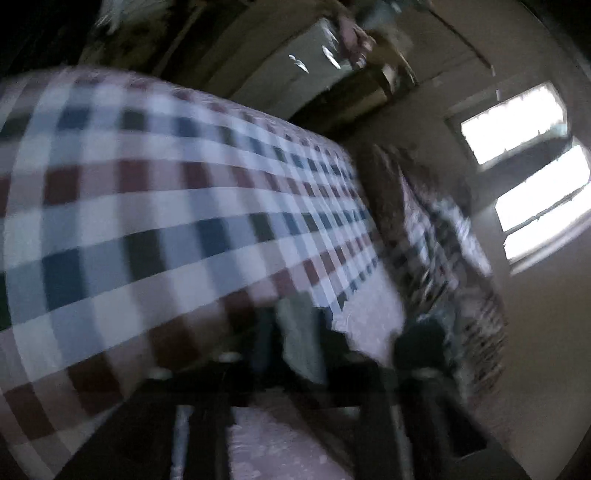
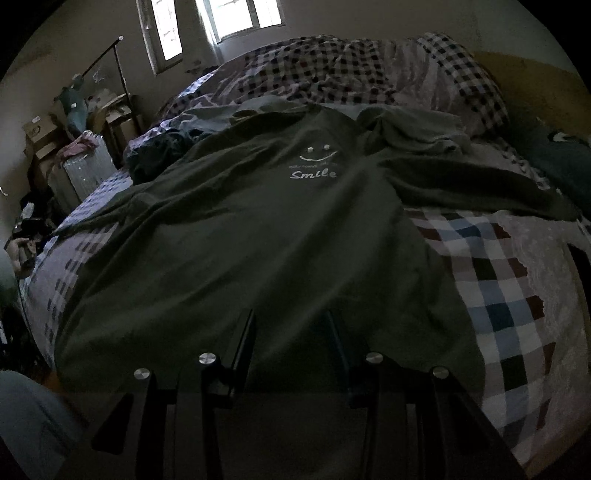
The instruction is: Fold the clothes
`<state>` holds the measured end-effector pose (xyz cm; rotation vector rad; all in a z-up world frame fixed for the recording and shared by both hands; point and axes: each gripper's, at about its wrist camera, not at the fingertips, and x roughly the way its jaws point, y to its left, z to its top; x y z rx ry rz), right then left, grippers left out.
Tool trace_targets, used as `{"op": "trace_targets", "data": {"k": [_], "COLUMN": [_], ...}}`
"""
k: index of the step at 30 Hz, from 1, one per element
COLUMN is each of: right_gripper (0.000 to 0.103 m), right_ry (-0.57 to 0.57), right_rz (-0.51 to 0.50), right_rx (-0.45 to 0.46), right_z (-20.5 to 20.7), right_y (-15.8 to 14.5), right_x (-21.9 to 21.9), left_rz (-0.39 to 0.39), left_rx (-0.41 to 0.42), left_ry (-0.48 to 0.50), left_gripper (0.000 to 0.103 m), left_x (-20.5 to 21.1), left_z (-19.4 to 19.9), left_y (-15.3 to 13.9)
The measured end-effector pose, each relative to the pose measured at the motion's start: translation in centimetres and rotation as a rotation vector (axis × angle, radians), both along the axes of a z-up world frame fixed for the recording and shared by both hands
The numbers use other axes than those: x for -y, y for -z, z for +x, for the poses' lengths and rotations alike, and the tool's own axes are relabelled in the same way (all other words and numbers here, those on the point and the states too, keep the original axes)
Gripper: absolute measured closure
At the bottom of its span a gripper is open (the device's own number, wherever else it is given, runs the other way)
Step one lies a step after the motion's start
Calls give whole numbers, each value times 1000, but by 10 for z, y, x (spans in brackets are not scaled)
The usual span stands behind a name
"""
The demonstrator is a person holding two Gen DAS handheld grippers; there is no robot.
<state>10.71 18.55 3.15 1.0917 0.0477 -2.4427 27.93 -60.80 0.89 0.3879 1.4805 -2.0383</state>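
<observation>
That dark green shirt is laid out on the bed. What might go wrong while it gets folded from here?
1. The Smile T-shirt lies creased, with its right sleeve bunched, so a fold may come out crooked.
2. Other clothes touch its collar end and might get dragged along.
3. The left wrist view is badly blurred, showing mostly the checked bedcover, so the left gripper may miss the cloth.

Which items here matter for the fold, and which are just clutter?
In play:
- dark green Smile T-shirt, spread flat on the bed
- right gripper, jaws apart over the shirt's near hem
- left gripper, blurred

Lying about:
- checked bedspread
- rumpled clothes behind the shirt
- boxes by the wall
- windows
</observation>
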Motion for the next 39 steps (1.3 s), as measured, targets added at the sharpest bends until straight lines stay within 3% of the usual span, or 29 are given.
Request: {"op": "trace_targets", "data": {"k": [2,6,10,15,17,19,20,21,27,28,29,30,31,32,35,39], "right_gripper": [62,62,62,62,62,62,62,62,62,62,62,62,62,62,62,62], "right_ry": [-1,2,-1,-10,-12,-13,-12,-11,-9,-9,-9,-7,-4,-2,-1,0], "right_rz": [4,10,19,34,39,46,49,50,67,71,76,79,81,82,82,74], "right_rx": [0,3,-1,-3,-2,-1,0,1,7,6,5,5,3,1,-1,-2], "right_z": [0,0,1,3,2,1,0,-1,-5,-6,-7,-7,-8,-8,-7,-6], "right_y": [1,2,3,7,8,9,10,11,15,15,16,16,16,15,15,14], "right_x": [0,3,8,17,20,22,22,23,26,27,27,28,29,30,30,30], "left_rz": [-12,-47,-91,-108,-116,-124,-124,-127,-123,-128,-146,-168,-190,-210,-206,-42], "left_rx": [-91,-72,-30,43,91,136,148,152,37,25,15,12,32,54,43,36], "left_ry": [-32,15,180,284,293,301,300,301,261,240,214,201,194,183,201,208], "left_gripper": [23,23,24,48,51,78,99,103,102,100,79,30,11,2,2,3], "left_x": [-2,-1,-8,-19,-18,-17,-18,-18,1,6,11,15,17,18,18,9], "left_z": [23,36,14,-22,-37,-50,-55,-58,-84,-90,-94,-98,-99,-97,-78,-33], "left_y": [3,4,3,-6,-8,-10,-11,-12,-38,-43,-48,-51,-53,-53,-45,-8]}}
